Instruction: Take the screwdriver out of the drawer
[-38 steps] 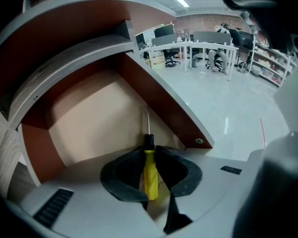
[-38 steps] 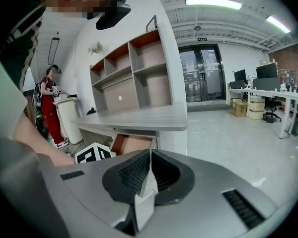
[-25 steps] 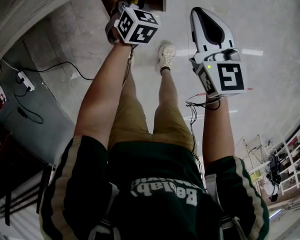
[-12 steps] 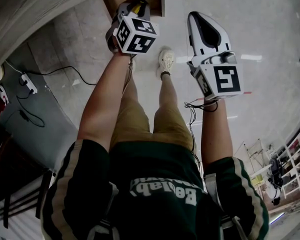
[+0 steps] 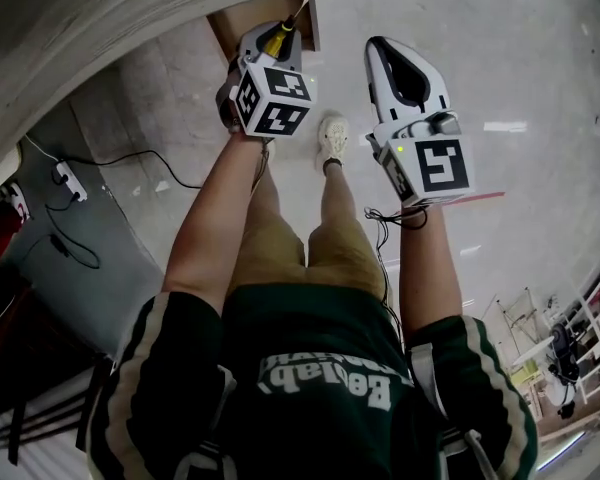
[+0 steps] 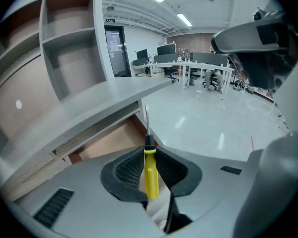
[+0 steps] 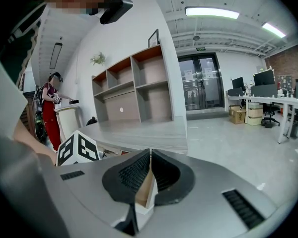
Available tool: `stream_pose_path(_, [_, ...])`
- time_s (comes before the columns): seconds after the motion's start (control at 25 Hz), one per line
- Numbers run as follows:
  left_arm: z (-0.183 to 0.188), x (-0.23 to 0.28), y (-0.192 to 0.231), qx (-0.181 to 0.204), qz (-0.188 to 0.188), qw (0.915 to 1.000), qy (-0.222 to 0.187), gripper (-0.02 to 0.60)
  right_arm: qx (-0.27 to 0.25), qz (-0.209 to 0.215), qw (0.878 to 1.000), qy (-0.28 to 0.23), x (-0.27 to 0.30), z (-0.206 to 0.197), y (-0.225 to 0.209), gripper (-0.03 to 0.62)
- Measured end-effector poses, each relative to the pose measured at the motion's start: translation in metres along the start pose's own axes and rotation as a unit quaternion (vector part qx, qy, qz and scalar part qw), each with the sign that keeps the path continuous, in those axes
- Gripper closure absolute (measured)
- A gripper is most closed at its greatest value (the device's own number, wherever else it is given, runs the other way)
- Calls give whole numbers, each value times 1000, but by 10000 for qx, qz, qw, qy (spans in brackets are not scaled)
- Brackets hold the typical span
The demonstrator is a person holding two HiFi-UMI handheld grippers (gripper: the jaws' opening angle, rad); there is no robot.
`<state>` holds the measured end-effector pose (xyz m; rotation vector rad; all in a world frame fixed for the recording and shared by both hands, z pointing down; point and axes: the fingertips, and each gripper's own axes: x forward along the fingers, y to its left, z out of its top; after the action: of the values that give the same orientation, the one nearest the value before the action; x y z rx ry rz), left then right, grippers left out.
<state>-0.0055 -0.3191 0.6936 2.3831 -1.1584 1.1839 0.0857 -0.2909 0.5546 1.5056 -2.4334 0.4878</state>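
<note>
Left gripper view: my left gripper [image 6: 149, 155] is clamped on the screwdriver [image 6: 150, 176], with the pads pinching the yellow handle from both sides.

Long axis runs in line with the jaws. The handle butt sits back toward the gripper body and the black collar sits at the pad tips. The bare metal shaft sticks out forward past them, flat tip leading and leaning slightly left. Head view agrees: the shaft points away from me, up and right in frame.

The drawer [image 6: 107, 143] is open, brown inside, below and left of the shaft. The shaft tip shows against the drawer's near corner. I can't tell how much gap there is between them.

- Edges: the countertop [image 6: 114, 95] overhangs the drawer, and its curved lip runs left of the tip and above it. A shelf unit [image 6: 64, 43] stands further back on that side.
- Open room: everything right of the shaft is bare glossy floor [image 6: 213, 123], with nothing close.

My right gripper [image 5: 390, 53] hangs beside the left one, apart from it, over the floor. In the right gripper view its pads meet at the tips and pinch nothing.
</note>
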Motion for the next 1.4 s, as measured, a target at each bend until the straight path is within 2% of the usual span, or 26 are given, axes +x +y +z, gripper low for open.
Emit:
stream_pose_path(0.28, [33,-49,-9,-104,28,9997,-222,495,13,-34,9999,-156,-30,34,0,559])
stream_pose_path(0.56, [71,-99,-11,-166,70,9988,-445,495,-225,23,9995,-211,-56,79,8,559])
stream_pose_path(0.76, [102,-136,3,-295,223,9972,-650,495,-436,73,9984,-358,-70,121,19,559])
stream_pose_path(1.08, [145,-205,26,-473,485,9923,-1037,495,-678,122,9956,-636,-90,182,39,559])
stream_pose_path(1.4, [194,-266,29,-410,585,9849,-1578,495,-675,137,9951,-716,-115,220,61,559])
